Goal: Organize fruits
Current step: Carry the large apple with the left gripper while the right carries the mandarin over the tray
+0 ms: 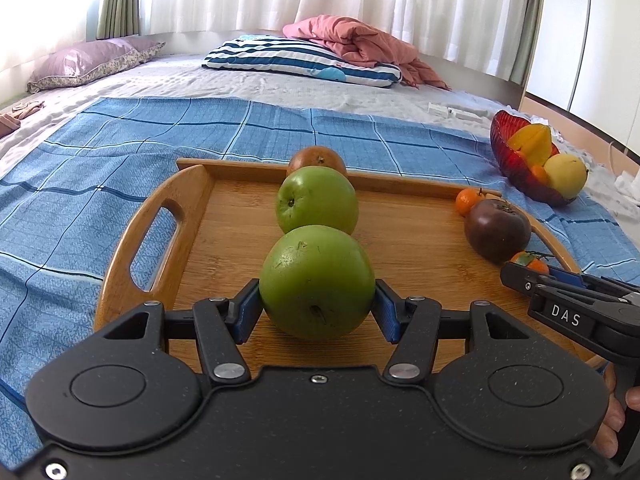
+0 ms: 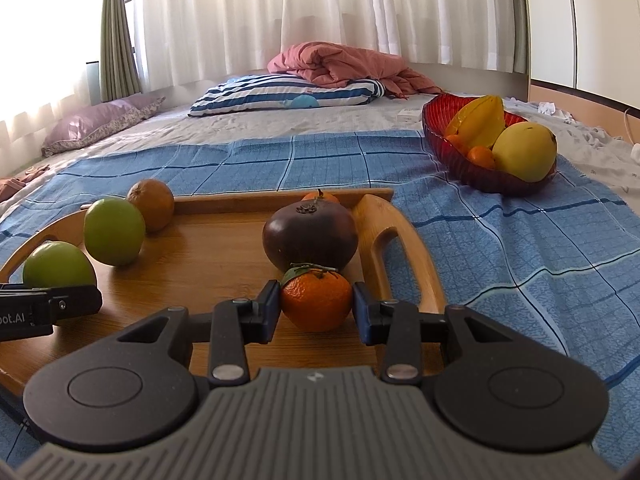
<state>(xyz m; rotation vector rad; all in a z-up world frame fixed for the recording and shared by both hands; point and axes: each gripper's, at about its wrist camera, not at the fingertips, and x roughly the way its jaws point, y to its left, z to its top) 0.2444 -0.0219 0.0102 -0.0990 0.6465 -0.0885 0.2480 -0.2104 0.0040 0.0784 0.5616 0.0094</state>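
two grippers work the wooden tray [image 1: 120, 256]: the left gripper [image 1: 318, 304] pinches the near green apple [image 1: 316, 280], the right gripper [image 2: 316, 306] pinches a mandarin [image 2: 316, 302] by the tray's right handle, partly hiding a dark fruit [image 2: 310, 236].

A wide bed [image 1: 248, 80] fills the room, a blue checked cloth [image 1: 160, 128] spread over its pale sheet. White sheer curtains [image 2: 320, 12] glow with daylight at twelve o'clock, an olive drape [image 2: 114, 40] at ten. A striped pillow [image 2: 280, 98], pink quilt [image 2: 340, 64] and mauve pillow [image 1: 88, 62] lie near the curtains.
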